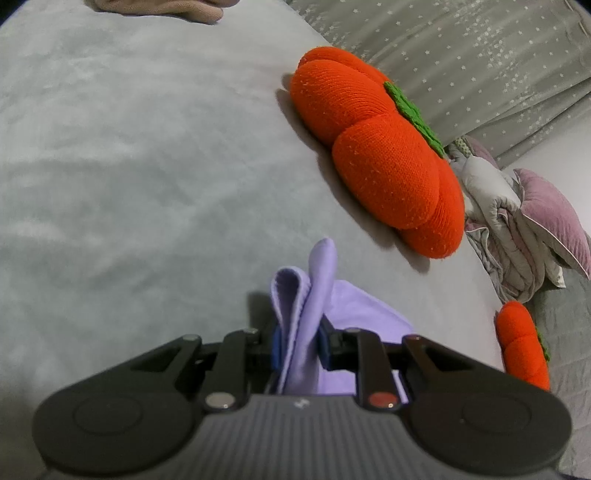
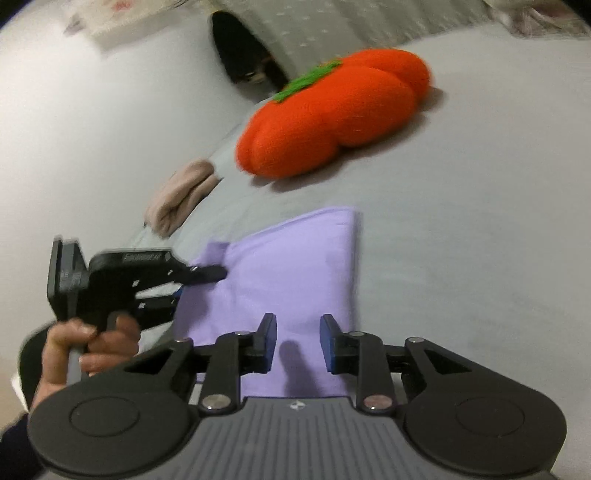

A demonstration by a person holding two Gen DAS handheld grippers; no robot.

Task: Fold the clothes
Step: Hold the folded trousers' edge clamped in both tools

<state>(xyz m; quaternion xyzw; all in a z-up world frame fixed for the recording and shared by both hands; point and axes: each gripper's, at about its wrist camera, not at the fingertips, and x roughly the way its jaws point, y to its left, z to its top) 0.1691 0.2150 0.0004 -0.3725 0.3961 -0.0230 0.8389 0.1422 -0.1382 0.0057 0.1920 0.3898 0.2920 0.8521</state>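
A lilac garment [image 2: 295,258] lies partly folded on the pale grey bed cover [image 2: 461,240]. My left gripper [image 1: 300,343] is shut on a bunched edge of the lilac garment [image 1: 321,266], which stands up between its blue pads. In the right wrist view a hand [image 2: 92,343] holds the left gripper [image 2: 207,275] at the garment's left edge. My right gripper [image 2: 298,341] hovers over the near part of the garment. Its jaws stand apart with nothing between the pads.
A big orange pumpkin cushion [image 1: 380,155] [image 2: 332,110] lies just beyond the garment, and a smaller one [image 1: 521,343] sits at the right. Folded beige cloth [image 2: 181,195] [image 1: 166,7] lies near the bed edge. A rumpled quilt [image 1: 495,229] and a purple pillow [image 1: 550,218] sit far right.
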